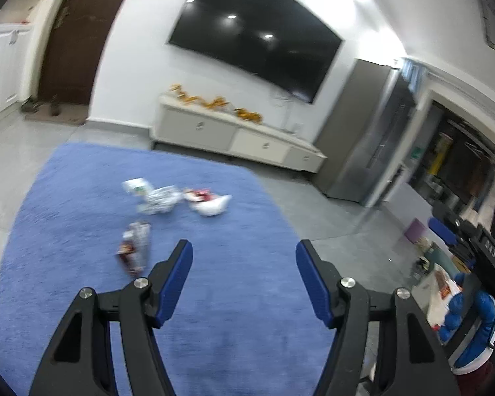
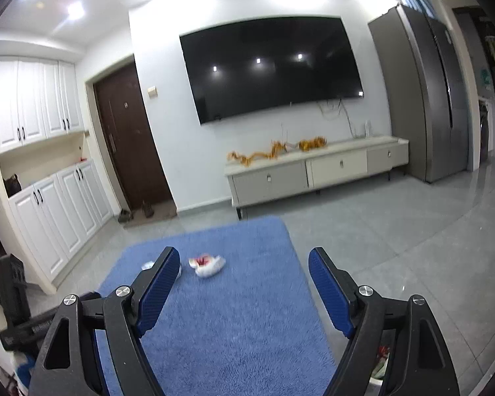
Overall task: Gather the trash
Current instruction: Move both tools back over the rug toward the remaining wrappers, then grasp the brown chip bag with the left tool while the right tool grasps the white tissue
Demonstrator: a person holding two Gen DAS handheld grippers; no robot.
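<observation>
Several pieces of trash lie on a blue rug [image 1: 214,297]. A crumpled white and red wrapper [image 1: 209,203] [image 2: 208,265] sits at the middle, a white printed wrapper [image 1: 156,199] to its left, and a red and silver packet [image 1: 133,250] nearer me. In the left wrist view my left gripper [image 1: 244,247] hangs open above the rug, short of the trash, with nothing between its blue pads. My right gripper [image 2: 244,254] is also open and empty above the rug, and its left finger [image 2: 158,283] hides part of a white scrap [image 2: 147,265].
A low white TV cabinet [image 2: 316,171] with a big TV [image 2: 270,66] above stands on the far wall. A grey fridge [image 2: 425,99] is to its right, a brown door [image 2: 132,138] and white cupboards [image 2: 49,204] to the left. Boxes and clutter [image 1: 445,264] sit beside the rug.
</observation>
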